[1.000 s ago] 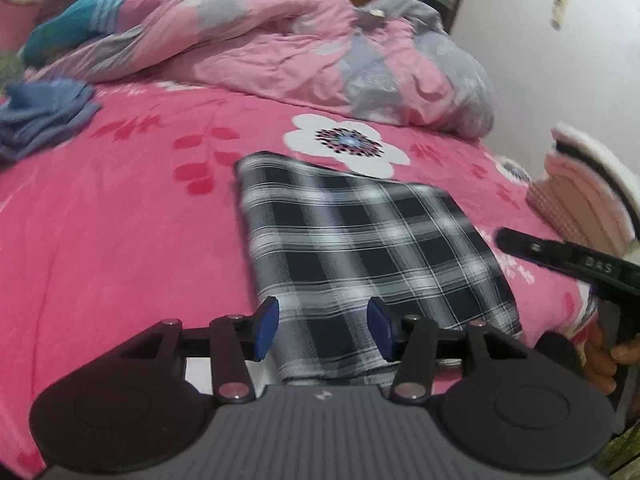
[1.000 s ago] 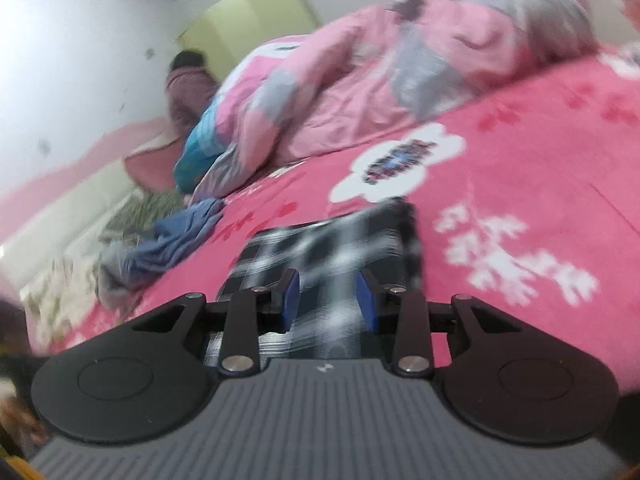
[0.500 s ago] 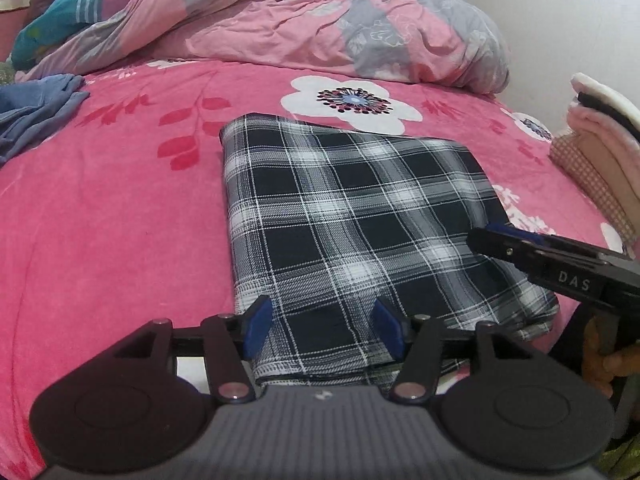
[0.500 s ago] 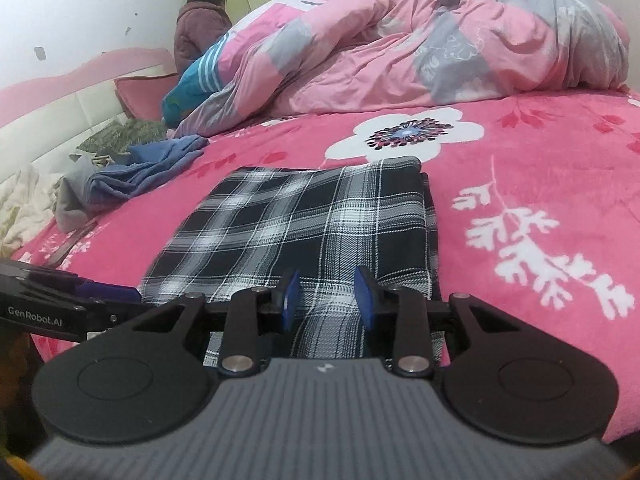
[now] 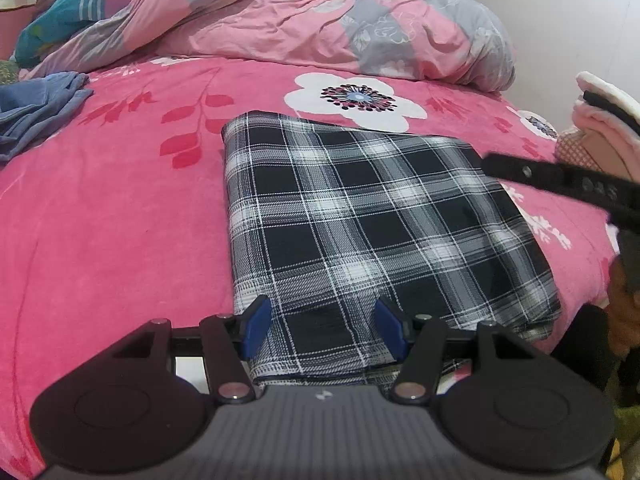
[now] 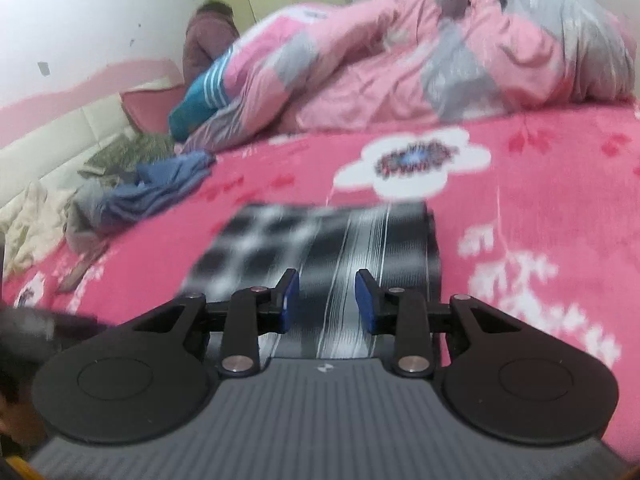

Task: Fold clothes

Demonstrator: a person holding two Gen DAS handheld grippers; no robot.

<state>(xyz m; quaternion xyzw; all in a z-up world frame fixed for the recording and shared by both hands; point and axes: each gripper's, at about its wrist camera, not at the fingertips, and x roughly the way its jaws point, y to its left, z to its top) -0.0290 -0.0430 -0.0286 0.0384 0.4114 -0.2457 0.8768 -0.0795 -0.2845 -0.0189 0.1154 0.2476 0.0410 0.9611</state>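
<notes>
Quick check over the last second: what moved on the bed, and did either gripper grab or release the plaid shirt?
Only the grippers moved. The left gripper came in closer over the near edge of the folded plaid shirt; the right gripper swung about and is blurred with motion. Both jaws stayed open, nothing gripped or released. The shirt, the blue garment and the pink quilt lie as before.

Almost no legible text

The right hand-held gripper [image 5: 560, 180], seen from the left wrist camera, carries blurred pale lettering that looks like "DAS"; in the motion-blurred right wrist view nothing can be read.
</notes>
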